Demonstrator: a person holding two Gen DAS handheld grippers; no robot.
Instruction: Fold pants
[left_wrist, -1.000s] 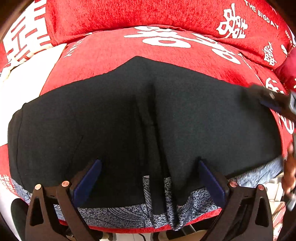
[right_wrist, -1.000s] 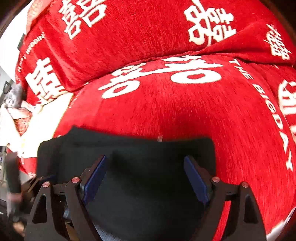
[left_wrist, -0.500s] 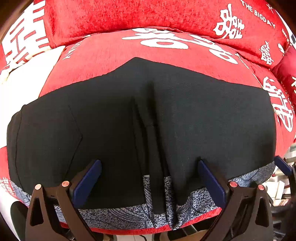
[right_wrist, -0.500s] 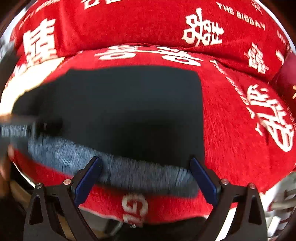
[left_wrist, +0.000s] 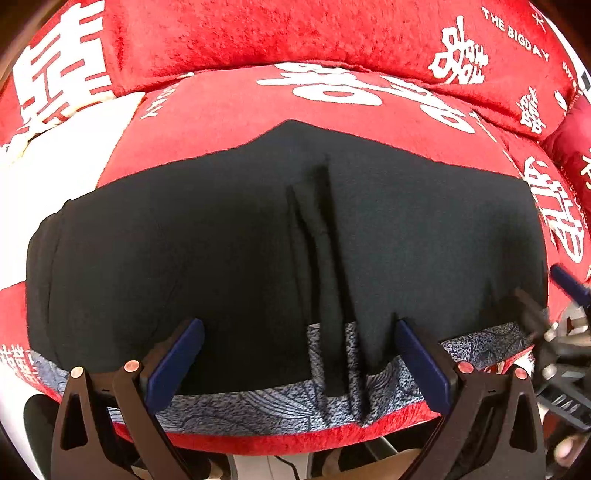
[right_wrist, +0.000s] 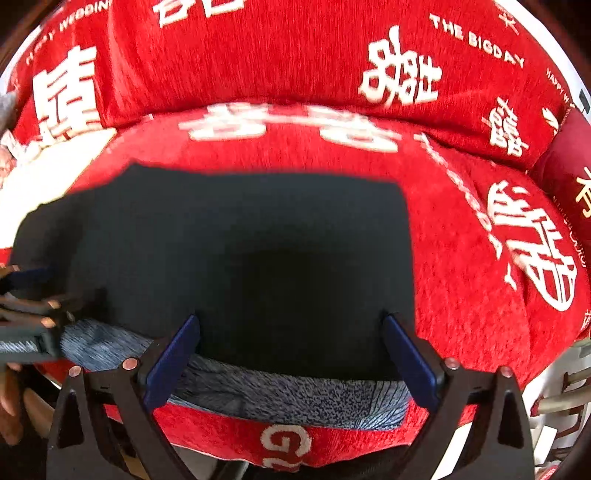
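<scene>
Black pants spread flat on red sofa cushion, directly ahead of both grippers. Left gripper wide open, empty. Right gripper opening, pads clear of fabric.

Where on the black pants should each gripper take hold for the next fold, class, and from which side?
Judging from the lie, grip the black pants along the near edge, where the grey patterned lining shows. Come in from the cushion's front: the left gripper and right gripper both hover open there. That edge lies flat and free, so it could probably be lifted over.
</scene>
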